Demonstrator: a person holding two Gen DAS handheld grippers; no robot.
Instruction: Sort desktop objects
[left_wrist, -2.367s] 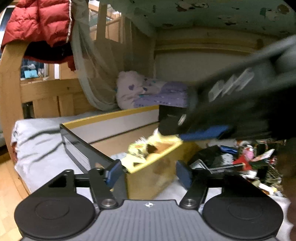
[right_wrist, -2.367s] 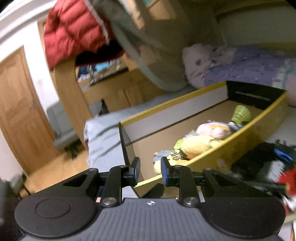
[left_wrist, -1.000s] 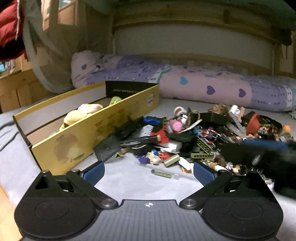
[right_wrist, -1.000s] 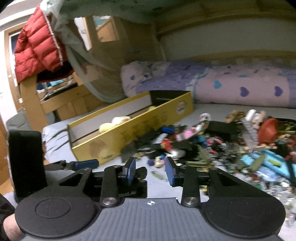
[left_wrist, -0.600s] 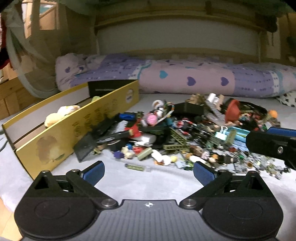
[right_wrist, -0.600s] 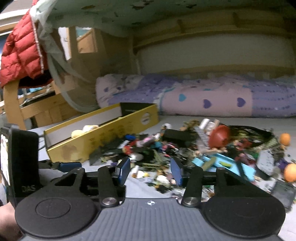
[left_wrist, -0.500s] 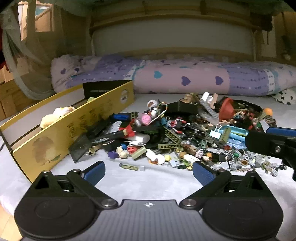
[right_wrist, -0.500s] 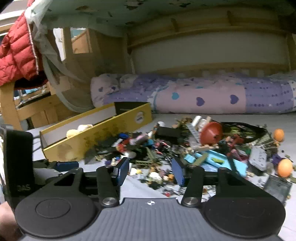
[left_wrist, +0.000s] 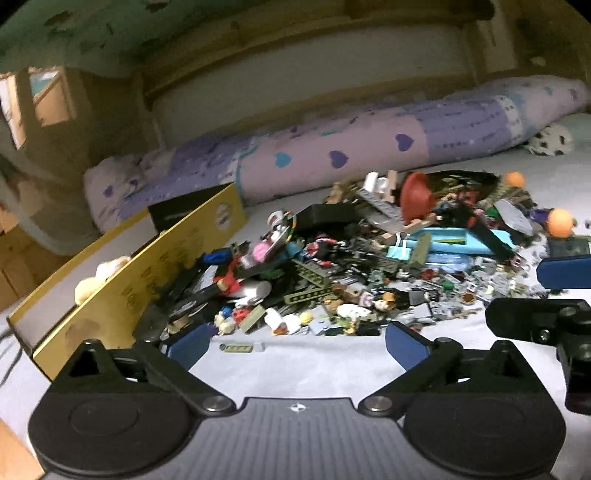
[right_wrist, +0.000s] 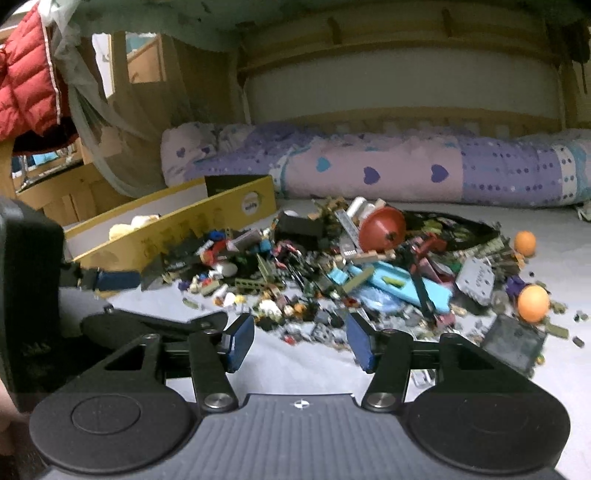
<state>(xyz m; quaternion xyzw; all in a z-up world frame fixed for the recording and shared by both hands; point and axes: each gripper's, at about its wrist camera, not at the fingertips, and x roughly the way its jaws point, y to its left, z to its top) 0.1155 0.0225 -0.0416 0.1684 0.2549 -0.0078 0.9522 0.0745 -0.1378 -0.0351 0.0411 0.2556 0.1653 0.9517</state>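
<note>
We see a bed surface covered by a pale grey sheet (left_wrist: 325, 369), on which all task items rest. A rolled purple quilt with heart prints (right_wrist: 406, 170) lies along the far edge of the sheet. A long yellow cardboard box (right_wrist: 177, 229) sits at the left, its open top showing a pale plush toy (right_wrist: 133, 224) inside. A red padded jacket (right_wrist: 26, 74) hangs at the upper left of the right wrist view.

The task's objects form a mixed pile of small toys and building bricks (left_wrist: 351, 266), spread from the near wall of the yellow box across to the right. Within the pile we identify a light blue plastic piece (right_wrist: 406, 284), a red dome-shaped toy (right_wrist: 382, 229), a grey studded plate (right_wrist: 476, 280) and two orange balls (right_wrist: 532, 299) at the right edge. A single olive brick (left_wrist: 236, 347) lies apart from the pile, on bare sheet near the left gripper.

The left gripper (left_wrist: 295, 341) has its blue pads spread wide with nothing between them. The right gripper (right_wrist: 301, 338) is opening; its pads stand apart, empty, just short of the near edge of the pile.
</note>
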